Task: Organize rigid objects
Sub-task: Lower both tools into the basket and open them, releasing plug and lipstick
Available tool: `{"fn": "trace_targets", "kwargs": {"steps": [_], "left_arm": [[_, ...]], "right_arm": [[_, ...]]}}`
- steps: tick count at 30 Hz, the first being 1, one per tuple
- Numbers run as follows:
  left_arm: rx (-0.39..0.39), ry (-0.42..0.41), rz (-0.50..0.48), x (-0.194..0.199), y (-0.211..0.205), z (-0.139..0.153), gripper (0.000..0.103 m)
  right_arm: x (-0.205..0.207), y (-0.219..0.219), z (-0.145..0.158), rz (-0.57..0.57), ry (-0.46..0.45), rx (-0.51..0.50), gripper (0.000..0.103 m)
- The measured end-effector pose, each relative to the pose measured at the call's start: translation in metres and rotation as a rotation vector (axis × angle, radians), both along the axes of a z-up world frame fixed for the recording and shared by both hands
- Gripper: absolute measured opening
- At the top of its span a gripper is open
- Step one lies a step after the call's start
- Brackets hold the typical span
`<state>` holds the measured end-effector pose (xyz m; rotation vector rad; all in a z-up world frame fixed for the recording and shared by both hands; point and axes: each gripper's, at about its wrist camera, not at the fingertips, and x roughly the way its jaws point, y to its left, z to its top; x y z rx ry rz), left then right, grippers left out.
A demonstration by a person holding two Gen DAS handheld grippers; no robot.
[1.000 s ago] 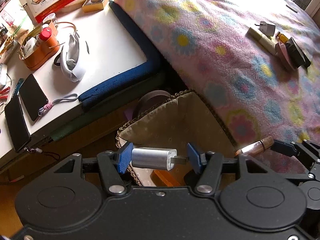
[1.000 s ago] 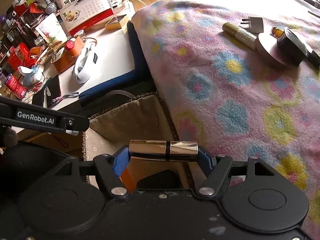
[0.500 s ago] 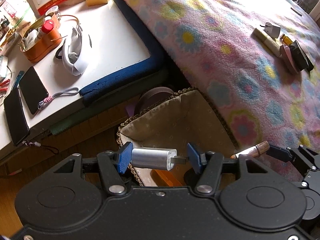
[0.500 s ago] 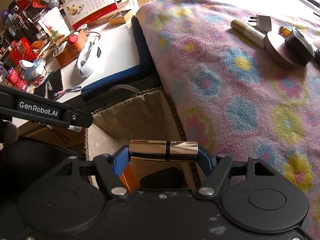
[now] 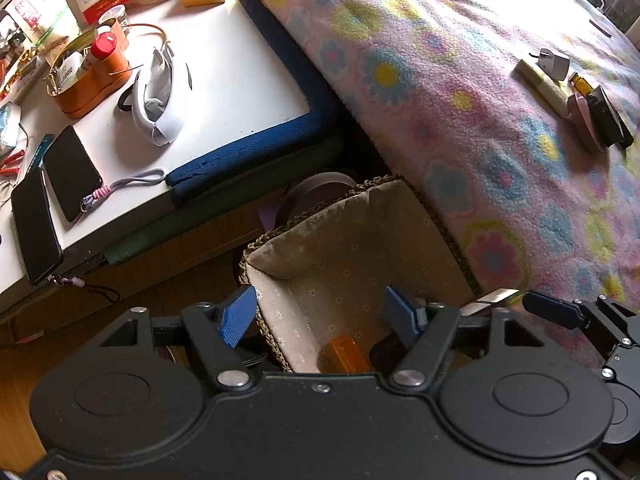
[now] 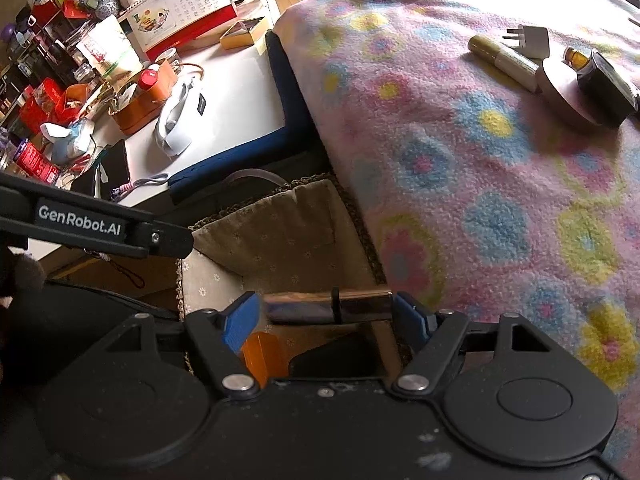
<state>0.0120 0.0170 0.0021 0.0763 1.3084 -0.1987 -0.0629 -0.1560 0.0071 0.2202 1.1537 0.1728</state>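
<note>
My left gripper (image 5: 320, 314) hangs over the fabric-lined woven basket (image 5: 360, 216), jaws opening, nothing between its blue pads. My right gripper (image 6: 326, 316) is over the same basket (image 6: 280, 196), jaws opening. A shiny metallic tube (image 6: 326, 307) lies crosswise between them, blurred, with a small gap at the left pad. An orange object (image 6: 260, 356) and a dark one (image 6: 336, 356) lie in the basket. On the flowered blanket (image 6: 460, 152) rest a white plug adapter (image 6: 528, 42), a gold-and-white tube (image 6: 504, 62), a round pink compact (image 6: 560, 84), a black jar (image 6: 604, 88) and an amber bottle (image 6: 574, 56).
A white desk (image 5: 240, 68) with a blue padded edge (image 5: 248, 160) stands left of the basket. It bears two phones (image 5: 72, 168), an orange organizer (image 5: 88, 80) and a white headset (image 5: 156, 96). Wooden floor (image 5: 160, 280) shows below it.
The left jaws have spread and the silver charger they held is gone from between them. The right jaws have widened a little and the metallic tube sits slightly lower.
</note>
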Motion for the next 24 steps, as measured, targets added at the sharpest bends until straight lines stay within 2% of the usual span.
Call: {"fn": "trace_targets", "kwargs": {"steps": [24], "left_arm": [[0.031,-0.003,-0.004,-0.0009,-0.0019,-0.0006,0.069]], "right_arm": [[0.001,-0.0008,-0.0043,0.001,0.017,-0.003,0.077]]}}
